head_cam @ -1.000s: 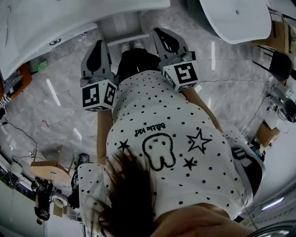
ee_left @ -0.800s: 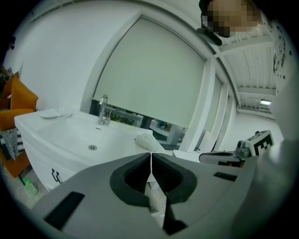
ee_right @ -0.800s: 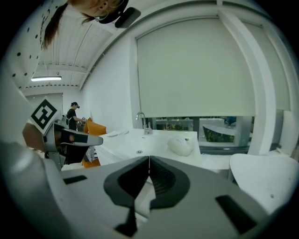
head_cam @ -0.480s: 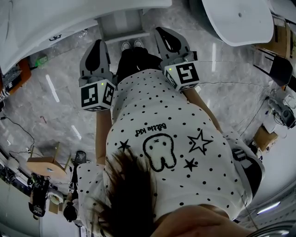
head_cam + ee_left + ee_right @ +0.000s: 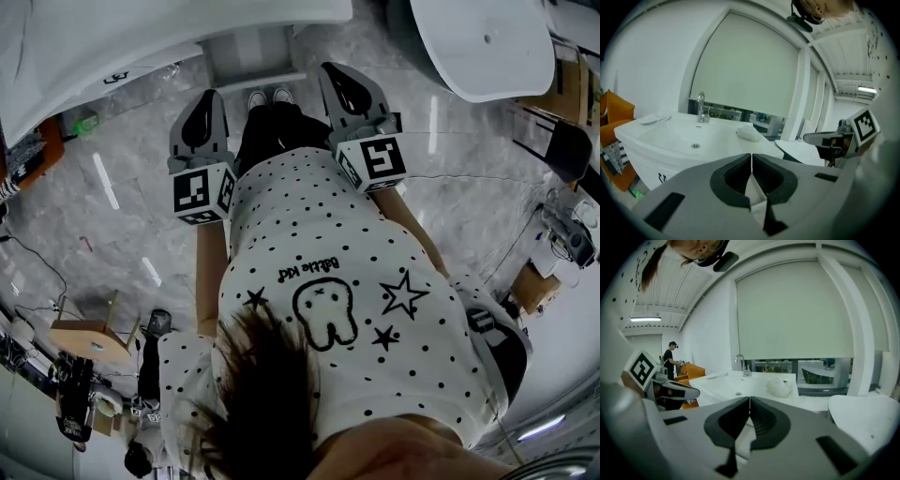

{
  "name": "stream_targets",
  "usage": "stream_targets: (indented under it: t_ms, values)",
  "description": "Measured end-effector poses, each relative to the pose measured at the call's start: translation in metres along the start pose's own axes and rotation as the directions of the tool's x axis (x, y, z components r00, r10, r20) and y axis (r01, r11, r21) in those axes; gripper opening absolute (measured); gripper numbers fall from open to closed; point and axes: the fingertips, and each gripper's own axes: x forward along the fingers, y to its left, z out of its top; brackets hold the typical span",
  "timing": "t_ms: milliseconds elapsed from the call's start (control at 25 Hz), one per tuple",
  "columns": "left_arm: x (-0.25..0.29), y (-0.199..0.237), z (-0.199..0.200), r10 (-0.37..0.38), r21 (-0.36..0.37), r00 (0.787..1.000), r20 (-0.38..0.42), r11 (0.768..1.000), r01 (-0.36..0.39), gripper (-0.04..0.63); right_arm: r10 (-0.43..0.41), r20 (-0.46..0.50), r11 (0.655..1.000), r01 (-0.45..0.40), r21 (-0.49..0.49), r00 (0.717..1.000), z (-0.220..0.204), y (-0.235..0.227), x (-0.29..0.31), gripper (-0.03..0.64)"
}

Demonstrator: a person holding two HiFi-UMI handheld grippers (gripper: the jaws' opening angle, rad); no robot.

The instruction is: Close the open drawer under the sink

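In the head view the white open drawer (image 5: 249,54) juts out from under the white sink (image 5: 112,37) toward the person's shoes. My left gripper (image 5: 203,101) hovers short of the drawer's left front corner, jaws shut and empty. My right gripper (image 5: 339,77) hangs just right of the drawer front, also shut with nothing in it. In the left gripper view the shut left gripper (image 5: 751,155) faces the sink (image 5: 679,138) and its faucet (image 5: 701,108). In the right gripper view the shut right gripper (image 5: 749,400) faces the sink (image 5: 736,387).
A white lump like a cloth (image 5: 779,386) lies on the sink's right side. A round white table (image 5: 483,37) stands to the right. A wooden stool (image 5: 89,337), cables and an orange chair (image 5: 616,110) are at the left. A person (image 5: 670,363) stands far behind.
My left gripper has sunk a little and edged toward the drawer, still shut. My right gripper has kept its place.
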Motion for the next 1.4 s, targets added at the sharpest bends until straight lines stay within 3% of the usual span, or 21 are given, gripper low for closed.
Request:
stream_targets:
  t_ms: [80, 240, 520, 680, 800, 960, 1120, 1400]
  values:
    - [0.006, 0.011, -0.021, 0.011, -0.018, 0.998, -0.054, 1.000, -0.012, 0.014, -0.005, -0.010, 1.000, 0.005, 0.005, 1.000, -0.003, 0.000, 0.001, 0.015]
    - [0.019, 0.028, -0.064, 0.040, -0.119, 0.991, -0.125, 0.991, -0.055, 0.014, -0.014, -0.037, 1.000, 0.014, 0.006, 0.999, -0.015, -0.004, 0.007, 0.015]
    - [0.047, 0.016, -0.150, 0.034, -0.167, 0.965, -0.260, 0.983, -0.079, 0.014, -0.024, -0.077, 0.997, 0.029, 0.065, 0.997, -0.026, -0.020, 0.013, 0.015]
    - [0.070, 0.013, -0.202, 0.017, -0.146, 0.944, -0.330, 0.987, -0.069, 0.015, 0.008, -0.088, 0.998, -0.003, 0.066, 0.996, -0.042, -0.009, 0.029, 0.015]
    - [0.080, 0.019, -0.244, 0.037, -0.163, 0.928, -0.371, 0.981, -0.104, 0.020, 0.035, -0.106, 0.998, -0.028, 0.063, 0.994, -0.062, 0.000, 0.038, 0.015]
    - [0.098, 0.023, -0.298, 0.020, -0.198, 0.897, -0.442, 0.973, -0.119, 0.103, 0.060, -0.129, 0.996, -0.052, 0.070, 0.990, -0.086, 0.009, 0.050, 0.015]
    - [0.119, 0.019, -0.334, 0.006, -0.206, 0.878, -0.478, 0.971, -0.119, 0.110, 0.052, -0.147, 0.997, -0.043, 0.068, 0.988, -0.108, 0.008, 0.058, 0.015]
    - [0.153, 0.016, -0.371, -0.031, -0.238, 0.870, -0.492, 0.966, -0.101, 0.164, 0.025, -0.183, 0.993, -0.004, 0.116, 0.983, -0.137, 0.016, 0.057, 0.015]
